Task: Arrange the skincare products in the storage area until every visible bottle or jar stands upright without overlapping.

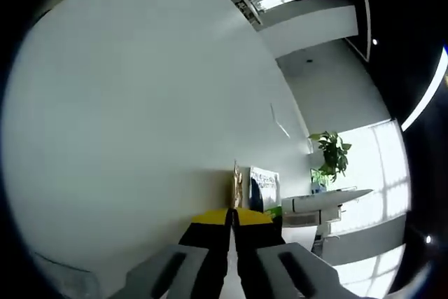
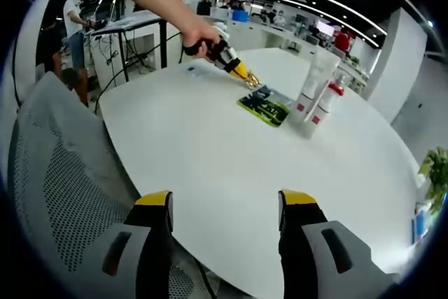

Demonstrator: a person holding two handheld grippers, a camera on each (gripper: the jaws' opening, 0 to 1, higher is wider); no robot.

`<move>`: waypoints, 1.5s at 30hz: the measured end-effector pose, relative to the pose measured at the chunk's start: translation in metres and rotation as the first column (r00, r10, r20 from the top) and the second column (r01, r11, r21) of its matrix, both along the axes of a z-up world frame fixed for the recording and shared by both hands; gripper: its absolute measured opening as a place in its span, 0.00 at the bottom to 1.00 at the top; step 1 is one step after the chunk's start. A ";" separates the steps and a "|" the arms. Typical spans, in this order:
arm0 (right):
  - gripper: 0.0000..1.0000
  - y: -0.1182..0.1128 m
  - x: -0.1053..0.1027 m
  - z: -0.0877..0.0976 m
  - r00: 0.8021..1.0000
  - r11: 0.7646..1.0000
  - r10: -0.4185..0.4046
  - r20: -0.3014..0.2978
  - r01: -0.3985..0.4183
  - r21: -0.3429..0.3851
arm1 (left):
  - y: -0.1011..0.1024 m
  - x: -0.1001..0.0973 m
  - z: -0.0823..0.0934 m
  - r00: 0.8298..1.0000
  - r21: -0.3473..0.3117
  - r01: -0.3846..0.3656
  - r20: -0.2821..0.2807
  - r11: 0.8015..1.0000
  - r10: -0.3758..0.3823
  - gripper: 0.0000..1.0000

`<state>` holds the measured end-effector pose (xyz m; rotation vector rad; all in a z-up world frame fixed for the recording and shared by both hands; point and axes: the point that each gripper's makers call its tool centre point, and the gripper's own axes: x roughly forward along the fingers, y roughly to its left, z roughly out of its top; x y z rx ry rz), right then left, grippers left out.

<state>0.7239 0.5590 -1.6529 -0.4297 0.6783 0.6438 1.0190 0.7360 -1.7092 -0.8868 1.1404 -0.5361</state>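
Observation:
A tall white tube (image 2: 314, 73) and a smaller white bottle with a red cap (image 2: 324, 105) stand upright side by side on the round white table (image 2: 210, 148). A flat green and dark packet (image 2: 264, 105) lies just in front of them. In the right gripper view a hand holds my left gripper (image 2: 246, 76) low over the table beside the packet, with a small gold object (image 2: 253, 82) at its tips. In the left gripper view the left gripper (image 1: 231, 213) has its yellow-tipped jaws together, and the gold object (image 1: 236, 185) sticks out from between them. My right gripper (image 2: 225, 199) is open and holds nothing, near the table's front edge.
A grey mesh chair (image 2: 63, 173) stands at the table's near left edge. Desks with cables and a standing person (image 2: 73, 29) are at the far left. A potted plant (image 1: 333, 153) and a white and blue board (image 1: 264, 187) stand beyond the table (image 1: 140, 103).

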 end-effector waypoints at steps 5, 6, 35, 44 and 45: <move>0.57 0.000 0.000 0.000 1.000 1.000 0.001 -0.001 -0.001 0.000 | 0.004 0.000 -0.004 1.000 0.069 0.023 0.010 0.997 -0.024 0.04; 0.57 0.000 0.000 0.000 1.000 1.000 0.002 0.001 -0.002 0.000 | 0.004 -0.001 -0.005 0.999 0.081 0.036 0.006 0.996 -0.036 0.04; 0.55 0.000 0.000 0.002 1.000 1.000 0.016 0.017 -0.016 -0.012 | 0.015 -0.001 0.009 0.961 0.431 0.225 0.051 0.874 -0.272 0.41; 0.55 0.002 0.000 0.003 0.999 1.000 0.026 0.025 -0.026 -0.010 | 0.080 -0.020 0.000 0.926 0.649 0.265 0.035 0.713 -0.377 0.51; 0.55 0.002 0.000 0.003 0.999 1.000 0.030 0.025 -0.029 -0.011 | 0.085 -0.023 -0.001 0.923 0.660 0.269 0.033 0.702 -0.384 0.53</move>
